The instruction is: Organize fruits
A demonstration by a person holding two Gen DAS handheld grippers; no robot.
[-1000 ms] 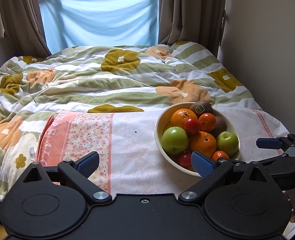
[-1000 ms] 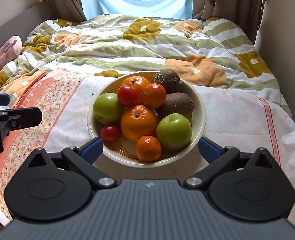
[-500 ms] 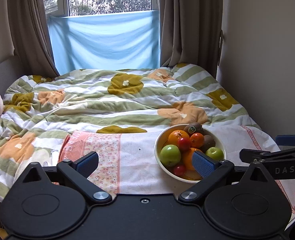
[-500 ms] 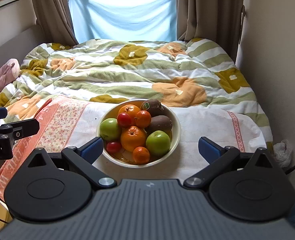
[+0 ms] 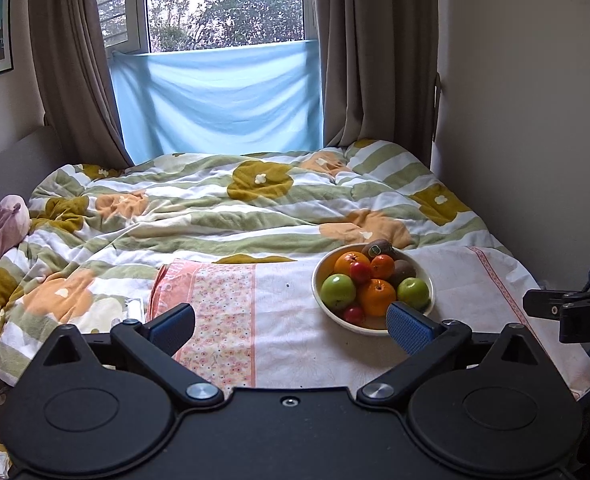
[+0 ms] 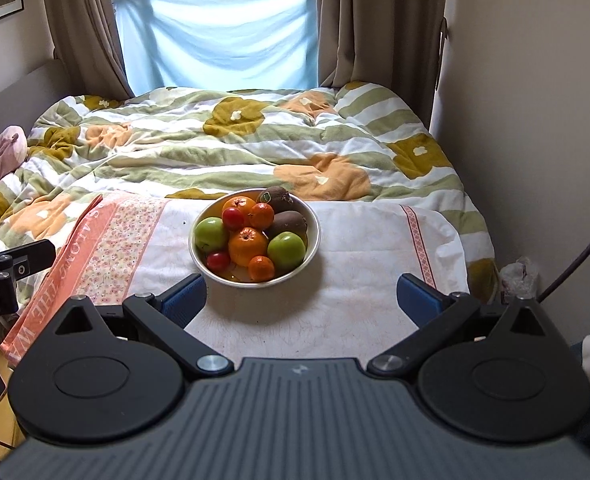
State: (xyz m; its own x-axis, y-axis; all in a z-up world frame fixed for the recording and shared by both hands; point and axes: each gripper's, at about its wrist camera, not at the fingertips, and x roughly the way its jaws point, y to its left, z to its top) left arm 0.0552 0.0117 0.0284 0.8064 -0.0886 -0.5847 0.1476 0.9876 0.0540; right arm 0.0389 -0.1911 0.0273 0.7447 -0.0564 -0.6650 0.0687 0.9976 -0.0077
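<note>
The left claw [image 5: 291,326] stands wide open and holds nothing; its 2 blue-padded fingers [image 5: 409,327] are spread well apart above the cloth [image 5: 287,320] that covers the near end of the bed [image 5: 215,208]. The right claw [image 6: 301,298] is spread just as wide and is empty too.

The bowl [image 6: 314,240] of fruit sits on the cloth, ahead of the right claw and a little toward its left finger. From the left claw, the bowl [image 5: 319,300] lies ahead and to the right, partly behind that claw's right finger.

In the bowl are 2 green apples [image 6: 287,249], a large orange [image 6: 247,245], a small orange [image 6: 261,268] at the near rim, 2 small red fruits [image 6: 218,261], and 2 kiwis [image 6: 287,222] on the far side. All the fruit lies inside the bowl, and neither claw touches it.

Beyond the bowl, a flowered quilt [image 6: 215,148] covers the bed.
</note>
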